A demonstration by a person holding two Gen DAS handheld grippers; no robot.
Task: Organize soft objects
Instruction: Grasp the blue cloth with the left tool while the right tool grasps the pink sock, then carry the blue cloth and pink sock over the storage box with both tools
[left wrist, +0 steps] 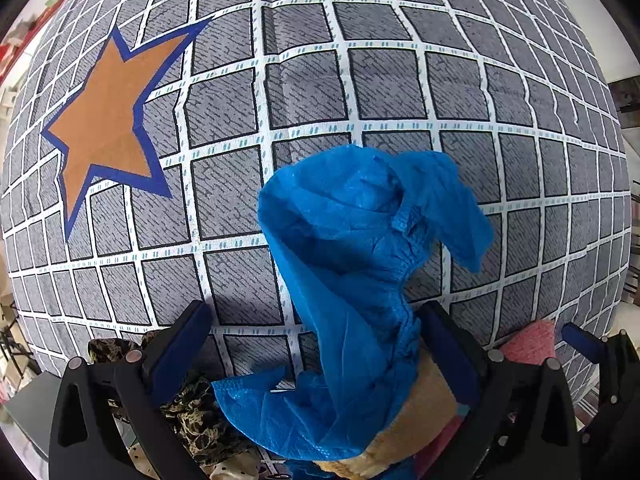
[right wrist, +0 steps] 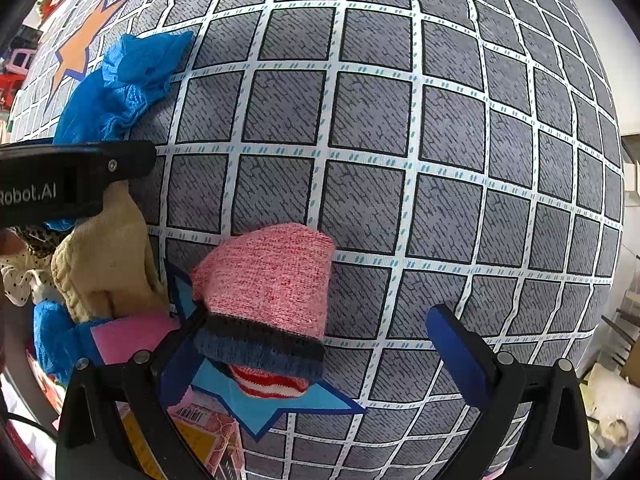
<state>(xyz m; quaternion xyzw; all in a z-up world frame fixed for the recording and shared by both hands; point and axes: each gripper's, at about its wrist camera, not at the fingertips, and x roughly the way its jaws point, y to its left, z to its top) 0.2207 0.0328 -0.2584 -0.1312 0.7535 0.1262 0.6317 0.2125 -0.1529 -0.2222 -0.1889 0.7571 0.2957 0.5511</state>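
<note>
Both claws are over a surface covered w/ a gray grid-print cloth, orange star printed on it; can't tell if it's a bed or a counter underneath.

Left claw is spread wide, gripping nothing. A crumpled blue disposable shoe cover stands bunched up between its fingers, looks draped over a beige knit cloth rather than pinched. Probably just set there, or about to be taken; can't say which. A leopard-print fabric lies low by the left finger.

Right claw is also released, fingers apart. A pink knit sock w/ dark blue cuff lies at its left finger, on a light blue printed star; red-white striped bit pokes out under the cuff. Sock isn't clamped.

The soft stuff seems to be collecting along the near edge: shoe cover, beige cloth, another blue piece, polka-dot fabric to the left in the right-wrist view, sock a bit apart. My guess is the sock's the next thing to sort, w/ the claw already lined up near its cuff.
</note>
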